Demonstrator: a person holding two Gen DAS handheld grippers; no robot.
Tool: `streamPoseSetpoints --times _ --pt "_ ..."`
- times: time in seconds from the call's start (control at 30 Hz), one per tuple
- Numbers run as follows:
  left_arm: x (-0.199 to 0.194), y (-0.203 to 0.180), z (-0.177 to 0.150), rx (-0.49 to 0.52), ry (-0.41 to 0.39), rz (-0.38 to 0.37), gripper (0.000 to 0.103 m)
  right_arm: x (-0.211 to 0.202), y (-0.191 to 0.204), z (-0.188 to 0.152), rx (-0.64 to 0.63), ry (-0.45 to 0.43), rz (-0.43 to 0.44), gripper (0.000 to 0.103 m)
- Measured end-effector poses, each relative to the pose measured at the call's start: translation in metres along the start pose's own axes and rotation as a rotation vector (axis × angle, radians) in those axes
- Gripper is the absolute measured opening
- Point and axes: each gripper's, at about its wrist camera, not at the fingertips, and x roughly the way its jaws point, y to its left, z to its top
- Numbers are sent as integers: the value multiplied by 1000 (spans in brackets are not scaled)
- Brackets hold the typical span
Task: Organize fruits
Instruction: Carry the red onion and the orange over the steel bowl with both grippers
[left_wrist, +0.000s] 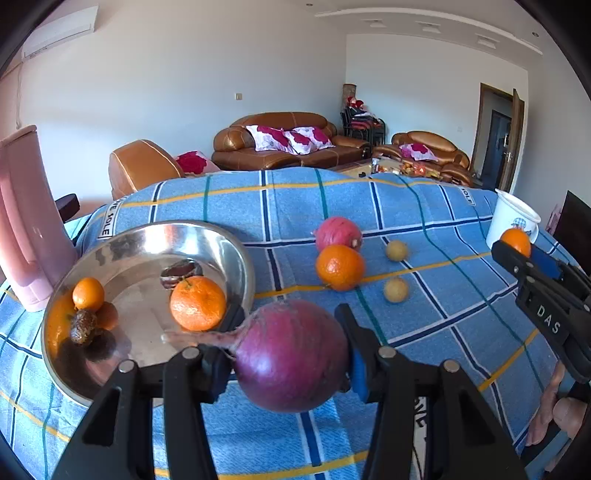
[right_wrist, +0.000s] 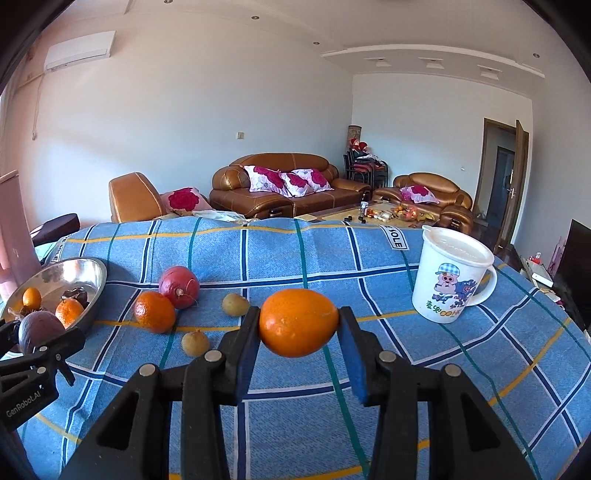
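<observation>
The purple onion (left_wrist: 291, 354) sits squeezed between the two black fingers of the left gripper (left_wrist: 290, 350). It is up in the air, just beside the near rim of the metal bowl (left_wrist: 236, 254), with its thin tail pointing toward the bowl. The left gripper tips down a little toward the table.

The right gripper (right_wrist: 298, 323) pinches a small orange (right_wrist: 298, 323) between its fingers, and the blue pads press on both sides of it. This orange is also off the cloth, far to the right of the bowl and close to the white mug (right_wrist: 452, 277). The right gripper also tilts down a bit. In the left wrist view, part of a hand (left_wrist: 557, 410) wraps around the right gripper's handle at the lower right.

Inside the bowl lie a big orange (left_wrist: 197, 302), a little orange (left_wrist: 88, 293) and some dark brown fruits (left_wrist: 83, 326).

To the right of the bowl, on the blue checked cloth (left_wrist: 424, 221), rest a red round fruit (left_wrist: 338, 232), another orange (left_wrist: 340, 267) touching it in front, and two small yellow fruits (left_wrist: 396, 290) a bit further right.

A pink jug (left_wrist: 26, 221) stands left of the bowl. Brown sofas (left_wrist: 280, 140) are far behind the table.
</observation>
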Motion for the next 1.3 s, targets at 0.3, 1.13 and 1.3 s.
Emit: streamPoseSetpoints --times 0.3,1.13,1.3 --pt "-10 28 1 -12 -36 35 52 -7 28 -1 -18 2 25 44" --pt "-18 125 0 -110 -60 108 52 -12 126 2 -94 3 150 44" --pt "-17 151 1 -157 -53 131 52 -10 144 4 -86 0 210 44"
